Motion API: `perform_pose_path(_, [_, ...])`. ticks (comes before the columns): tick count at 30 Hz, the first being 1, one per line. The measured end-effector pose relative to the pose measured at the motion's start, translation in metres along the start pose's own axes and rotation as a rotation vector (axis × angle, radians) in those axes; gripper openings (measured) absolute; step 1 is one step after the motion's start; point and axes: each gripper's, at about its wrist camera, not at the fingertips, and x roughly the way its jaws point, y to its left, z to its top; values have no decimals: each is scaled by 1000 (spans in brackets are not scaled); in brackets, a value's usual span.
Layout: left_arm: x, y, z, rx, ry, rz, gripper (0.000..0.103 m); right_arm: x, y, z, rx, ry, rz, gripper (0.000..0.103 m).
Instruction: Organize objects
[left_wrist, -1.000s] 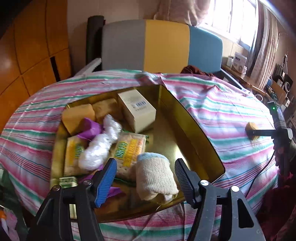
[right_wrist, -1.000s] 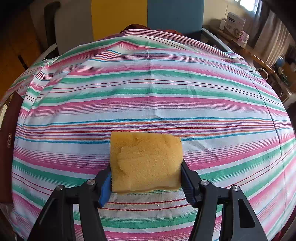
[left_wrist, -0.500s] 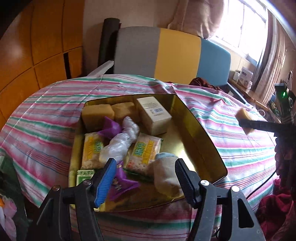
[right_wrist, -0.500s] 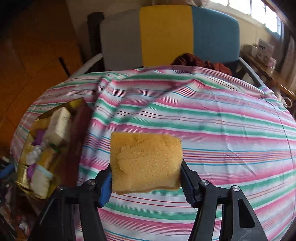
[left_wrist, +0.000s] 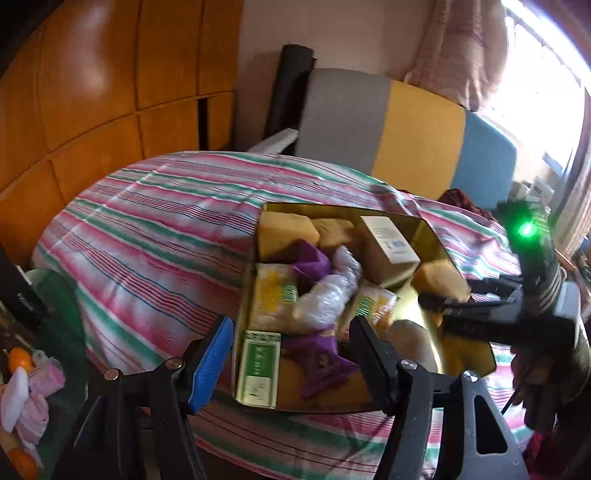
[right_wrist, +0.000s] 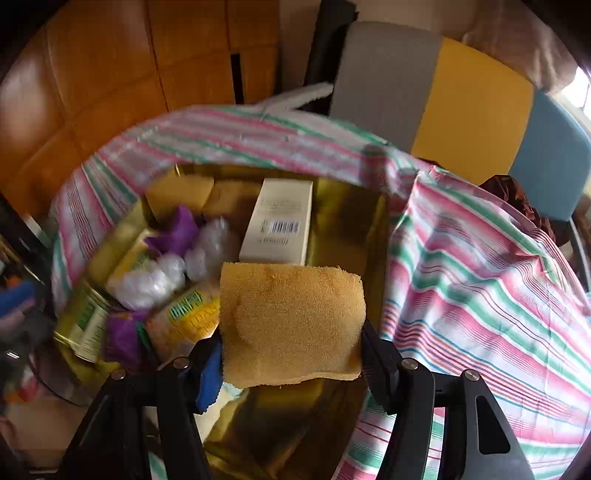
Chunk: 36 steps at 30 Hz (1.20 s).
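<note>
Starting at the left, the left gripper (left_wrist: 291, 354) hangs at the near edge of the gold tray (left_wrist: 436, 240), jaws spread and empty, over a green box (left_wrist: 258, 365) and a purple wrapper (left_wrist: 321, 363). That tray sits on a counter under a striped cloth (left_wrist: 155, 236) and is already well filled: two sponges (left_wrist: 286, 232) at the far end, a white carton (right_wrist: 277, 221) beside them, a clear plastic bundle (right_wrist: 155, 282), yellow cracker packs (right_wrist: 188, 317) and what looks like a rolled sock (left_wrist: 410, 339) near the front, though blur makes that last one hard to name.

Further right, the right gripper (right_wrist: 291, 356) has its jaws closed on a third sponge (right_wrist: 291, 321), pinched by its two sides and squeezed a little. It hangs above the tray's right half, just in front of the carton, over a stretch of bare gold floor. Whether it touches anything below cannot be told.

Most of the sorting looks done, by my reading: no loose items show on the cloth to the right in either view. What seems left is to lower this sponge into the open space and release it. Parts of the counter lie outside both views, so more may remain.
</note>
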Motion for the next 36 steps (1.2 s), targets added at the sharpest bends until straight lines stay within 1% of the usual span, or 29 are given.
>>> perform_pose_path(4, [-3, -1, 1, 8, -21, 34, 66, 19, 9, -4, -32, 39, -16, 67])
perform_pose_path(6, [-6, -4, 2, 20, -32, 44, 66, 24, 9, -7, -30, 50, -26, 83])
perform_pose_path(7, [-7, -5, 1, 22, -38, 44, 66, 23, 7, -9, -20, 52, -27, 84])
perform_pose_path(11, [-13, -12, 1, 34, -59, 46, 66, 12, -2, -15, 24, 19, -13, 84])
perform_pose_path(14, [-18, -19, 1, 40, -82, 88, 66, -1, -5, -20, 63, -28, -2, 85])
perform_pose_path(18, [-26, -25, 0, 23, -107, 123, 66, -22, -7, -31, 130, -92, 15, 86])
perform_pose_path(22, [-33, -31, -3, 43, -124, 160, 66, -42, -2, -45, 180, -138, 39, 86])
perform_pose_path(25, [-31, -32, -6, 47, -102, 143, 66, -53, 0, -57, 206, -162, 54, 86])
perform_pose_path(30, [-27, -35, -12, 48, -62, 114, 66, -64, 8, -71, 214, -181, 67, 86])
perform_pose_path(32, [-24, -36, -13, 48, -43, 90, 66, -67, 10, -76, 213, -185, 69, 86])
perform_pose_path(36, [-24, -39, -17, 63, -51, 92, 66, -70, 13, -80, 213, -189, 69, 86])
